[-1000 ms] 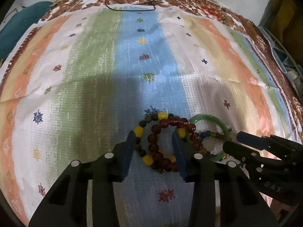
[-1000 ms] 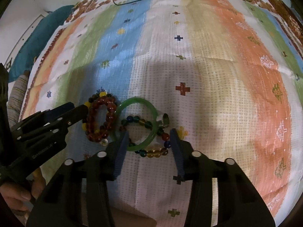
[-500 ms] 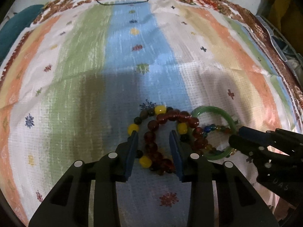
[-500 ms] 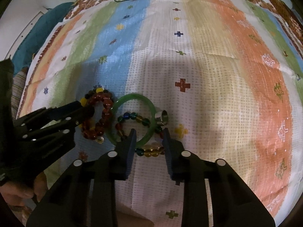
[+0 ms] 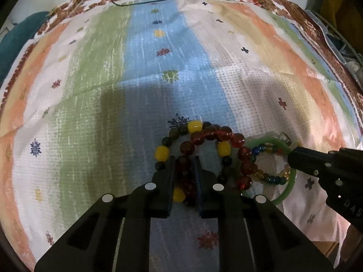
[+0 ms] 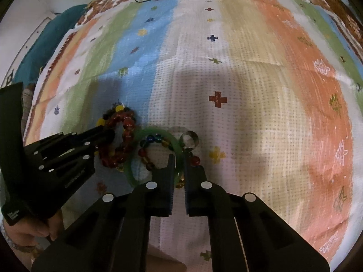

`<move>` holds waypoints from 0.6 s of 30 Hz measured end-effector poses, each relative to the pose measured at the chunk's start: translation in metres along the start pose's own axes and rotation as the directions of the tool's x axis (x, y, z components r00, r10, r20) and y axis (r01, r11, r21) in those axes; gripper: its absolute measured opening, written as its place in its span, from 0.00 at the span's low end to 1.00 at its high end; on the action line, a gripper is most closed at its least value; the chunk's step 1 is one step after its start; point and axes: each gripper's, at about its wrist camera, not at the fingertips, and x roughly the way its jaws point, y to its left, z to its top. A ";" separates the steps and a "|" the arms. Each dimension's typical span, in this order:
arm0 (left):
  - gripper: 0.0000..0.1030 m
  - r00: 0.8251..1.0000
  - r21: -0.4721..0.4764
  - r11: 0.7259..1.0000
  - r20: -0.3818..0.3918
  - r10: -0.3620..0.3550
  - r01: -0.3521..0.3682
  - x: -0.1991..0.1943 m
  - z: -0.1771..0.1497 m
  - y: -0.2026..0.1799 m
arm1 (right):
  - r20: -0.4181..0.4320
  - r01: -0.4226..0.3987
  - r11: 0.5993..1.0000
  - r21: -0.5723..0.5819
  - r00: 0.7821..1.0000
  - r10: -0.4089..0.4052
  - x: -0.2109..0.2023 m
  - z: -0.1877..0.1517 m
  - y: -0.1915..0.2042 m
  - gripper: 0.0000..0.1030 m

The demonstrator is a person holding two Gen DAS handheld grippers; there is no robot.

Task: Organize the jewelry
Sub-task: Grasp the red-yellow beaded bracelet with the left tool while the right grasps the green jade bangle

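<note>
Both grippers grip jewelry: left gripper [image 5: 184, 158] jaws clench the dark-red round-bead bracelet [image 5: 211, 133]; right gripper [image 6: 178, 158] jaws pinch the translucent green bangle [image 6: 136, 136] rim between them.

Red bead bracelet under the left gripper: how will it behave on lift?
Probably floppy: the red bead bracelet is a strung loop lying bent on the striped cloth. The left gripper pinches one side, so the rest likely dangles. It overlaps the yellow-and-dark bead bracelet, which may drag along.

Lying on one striped cloth [image 5: 95, 104] are three beaded bracelets [image 5: 213, 136] (possibly more, tangled), one green bangle [image 5: 288, 195], one silver ring [image 6: 189, 138]; two grippers [image 5: 184, 161] are working.
</note>
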 end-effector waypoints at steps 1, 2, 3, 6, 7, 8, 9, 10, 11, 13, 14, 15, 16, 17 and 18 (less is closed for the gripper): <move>0.13 1.000 0.003 1.000 0.006 0.002 -0.002 -0.003 -0.001 -0.001 | 0.002 0.004 1.000 -0.006 1.000 -0.004 -0.001 -0.001 0.000 0.07; 0.13 1.000 0.005 1.000 0.014 0.003 -0.003 -0.008 -0.001 -0.002 | 0.006 0.005 1.000 -0.011 1.000 -0.005 -0.002 -0.001 0.001 0.07; 0.13 1.000 0.008 1.000 0.022 0.005 -0.005 -0.012 -0.001 -0.003 | 0.010 0.008 1.000 -0.017 1.000 -0.008 -0.003 0.000 0.002 0.07; 0.13 0.999 0.002 1.000 0.044 0.003 -0.003 -0.026 -0.001 -0.004 | 0.032 0.033 0.998 -0.056 0.999 -0.031 -0.009 0.000 0.008 0.07; 0.13 0.999 0.000 1.000 0.047 -0.001 0.001 -0.029 -0.001 -0.004 | 0.044 0.047 0.996 -0.073 0.998 -0.044 -0.013 -0.001 0.011 0.07; 0.13 0.999 -0.005 1.000 0.051 -0.007 0.008 -0.034 -0.002 -0.004 | 0.052 0.055 0.995 -0.084 0.997 -0.051 -0.016 -0.001 0.013 0.07; 0.13 0.998 -0.009 1.000 0.054 -0.014 0.014 -0.039 -0.002 -0.004 | 0.062 0.066 0.993 -0.099 0.996 -0.060 -0.019 -0.003 0.016 0.07; 0.13 0.998 -0.007 1.000 0.055 -0.017 0.017 -0.041 -0.002 -0.005 | 0.067 0.070 0.992 -0.108 0.996 -0.063 -0.020 -0.003 0.018 0.07; 0.13 0.998 0.001 1.000 0.058 -0.013 0.013 -0.045 -0.003 -0.006 | 0.074 0.076 0.990 -0.119 0.995 -0.067 -0.023 -0.005 0.020 0.07; 0.13 0.997 0.017 1.000 0.073 -0.003 0.002 -0.051 -0.003 -0.010 | 0.085 0.088 0.987 -0.133 0.993 -0.077 -0.027 -0.007 0.022 0.07; 0.13 0.997 0.019 1.000 0.072 -0.007 0.006 -0.054 -0.004 -0.011 | 0.090 0.091 0.987 -0.136 0.993 -0.079 -0.029 -0.008 0.023 0.06; 0.13 0.997 0.020 1.000 0.072 -0.008 0.007 -0.056 -0.004 -0.012 | 0.094 0.090 0.986 -0.137 0.993 -0.078 -0.032 -0.009 0.023 0.06; 0.13 0.997 0.021 1.000 0.077 -0.008 0.006 -0.060 -0.004 -0.013 | 0.099 0.087 0.987 -0.136 0.992 -0.074 -0.035 -0.009 0.023 0.01; 0.13 0.997 0.023 1.000 0.077 -0.010 0.008 -0.063 -0.004 -0.014 | 0.107 0.086 0.987 -0.134 0.992 -0.072 -0.039 -0.009 0.022 0.01; 0.13 0.997 0.030 1.000 0.079 -0.011 0.009 -0.066 -0.005 -0.014 | 0.116 0.085 0.988 -0.132 0.991 -0.069 -0.043 -0.010 0.022 0.01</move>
